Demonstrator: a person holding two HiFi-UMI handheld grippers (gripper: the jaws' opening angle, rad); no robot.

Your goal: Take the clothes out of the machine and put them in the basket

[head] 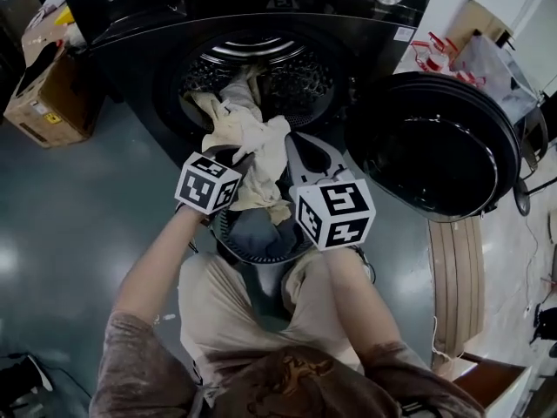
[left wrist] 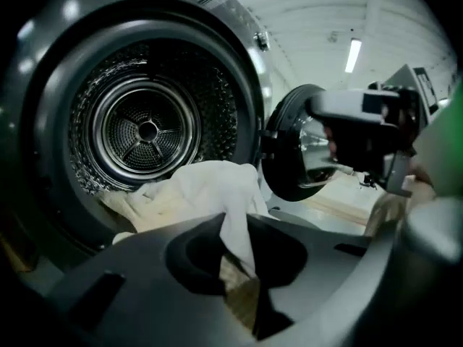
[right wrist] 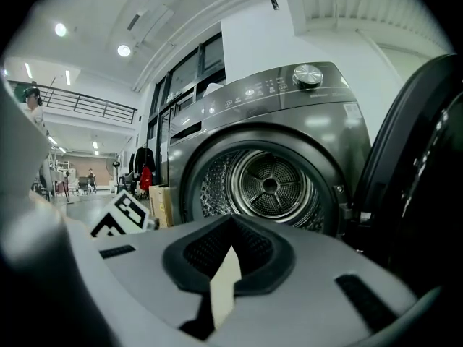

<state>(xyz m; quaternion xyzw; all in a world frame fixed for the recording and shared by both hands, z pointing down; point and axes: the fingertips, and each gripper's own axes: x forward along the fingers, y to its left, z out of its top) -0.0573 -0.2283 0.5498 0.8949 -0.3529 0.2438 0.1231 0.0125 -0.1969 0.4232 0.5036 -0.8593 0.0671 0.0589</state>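
Note:
The dark washing machine's drum (head: 296, 81) stands open, its round door (head: 435, 146) swung out to the right. A cream-white cloth (head: 252, 133) trails from the drum mouth down toward me. My left gripper (head: 237, 157) is shut on it. In the left gripper view the cloth (left wrist: 210, 186) runs from the drum (left wrist: 145, 129) into the pinched jaws of the left gripper (left wrist: 235, 244). My right gripper (head: 303, 146) hangs just right of the cloth, shut, with nothing in it. The right gripper (right wrist: 230, 255) faces the drum (right wrist: 271, 186). A dark mesh basket (head: 228, 233) below holds a blue-grey garment (head: 261, 229).
A cardboard box (head: 48, 94) sits on the floor left of the machine. A pale wooden board (head: 457, 277) lies right of the basket, under the door. Red items (head: 431, 55) and a bag lie behind the door. My knees are close behind the basket.

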